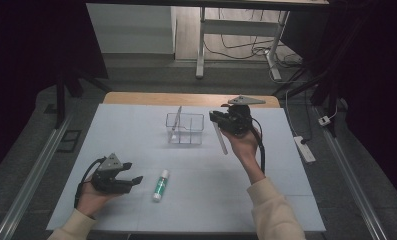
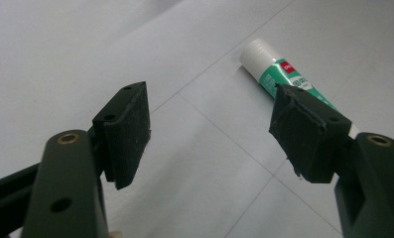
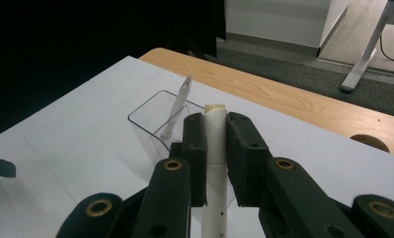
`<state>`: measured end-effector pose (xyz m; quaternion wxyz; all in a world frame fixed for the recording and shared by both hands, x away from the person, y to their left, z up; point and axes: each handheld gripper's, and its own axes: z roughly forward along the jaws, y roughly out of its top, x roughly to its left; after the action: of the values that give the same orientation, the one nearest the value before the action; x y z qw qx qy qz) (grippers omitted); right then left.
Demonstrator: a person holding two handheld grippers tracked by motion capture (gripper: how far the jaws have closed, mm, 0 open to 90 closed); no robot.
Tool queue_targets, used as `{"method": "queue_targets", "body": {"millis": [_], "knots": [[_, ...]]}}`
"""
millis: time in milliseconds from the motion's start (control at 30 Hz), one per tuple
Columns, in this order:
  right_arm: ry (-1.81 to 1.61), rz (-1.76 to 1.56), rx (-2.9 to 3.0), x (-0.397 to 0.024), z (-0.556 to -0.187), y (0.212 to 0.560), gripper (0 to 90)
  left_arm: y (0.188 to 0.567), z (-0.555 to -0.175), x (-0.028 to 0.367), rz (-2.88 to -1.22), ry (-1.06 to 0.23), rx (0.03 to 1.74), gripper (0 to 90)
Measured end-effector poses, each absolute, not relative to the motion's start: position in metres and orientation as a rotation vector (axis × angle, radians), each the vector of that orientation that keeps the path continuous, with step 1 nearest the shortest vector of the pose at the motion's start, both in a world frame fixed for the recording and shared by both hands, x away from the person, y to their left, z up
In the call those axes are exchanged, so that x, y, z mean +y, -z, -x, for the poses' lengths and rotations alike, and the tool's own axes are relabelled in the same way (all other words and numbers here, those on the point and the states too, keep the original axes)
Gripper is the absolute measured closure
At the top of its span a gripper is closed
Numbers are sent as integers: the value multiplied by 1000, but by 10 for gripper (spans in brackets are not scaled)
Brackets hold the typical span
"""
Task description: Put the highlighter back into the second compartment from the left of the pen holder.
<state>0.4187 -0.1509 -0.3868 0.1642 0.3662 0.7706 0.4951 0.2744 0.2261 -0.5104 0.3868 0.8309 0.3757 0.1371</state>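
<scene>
From the high view, a bench point(image 1: 136, 210) covered with a pale sheet fills the middle. The right hand-held gripper point(image 1: 217, 118) is raised over the bench toward the far right corner, its jaws clamped on a white marker point(image 1: 220, 138) that hangs slanted below it. Just to its left, near the middle of the far edge, stands a clear plastic box point(image 1: 185, 129) with a slim pen point(image 1: 175, 121) leaning inside. The left hand-held gripper point(image 1: 131, 171) sits low near the front left corner, jaws apart and holding nothing. A green and white glue stick point(image 1: 161, 185) lies flat just beside it, toward the middle of the front edge.

In the left gripper view, the left hand-held gripper point(image 2: 212, 131) points across the pale sheet with its two black jaws spread wide. The glue stick point(image 2: 276, 74) lies beyond the right-side jaw, white cap away.

In the right gripper view, the right hand-held gripper point(image 3: 215, 130) is pressed tight on the white marker point(image 3: 215, 144), which stands upright between the pads. The clear plastic box point(image 3: 150, 124) sits just behind, with the pen point(image 3: 177, 106) leaning in it.
</scene>
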Motion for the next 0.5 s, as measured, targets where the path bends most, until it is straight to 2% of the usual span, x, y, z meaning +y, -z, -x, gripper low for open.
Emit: {"method": "queue_targets", "body": {"millis": [500], "knots": [[-1447, -1023, 2158, -145, -423, 381, 779, 510, -274, 226, -2114, -348, 956, 320]]}}
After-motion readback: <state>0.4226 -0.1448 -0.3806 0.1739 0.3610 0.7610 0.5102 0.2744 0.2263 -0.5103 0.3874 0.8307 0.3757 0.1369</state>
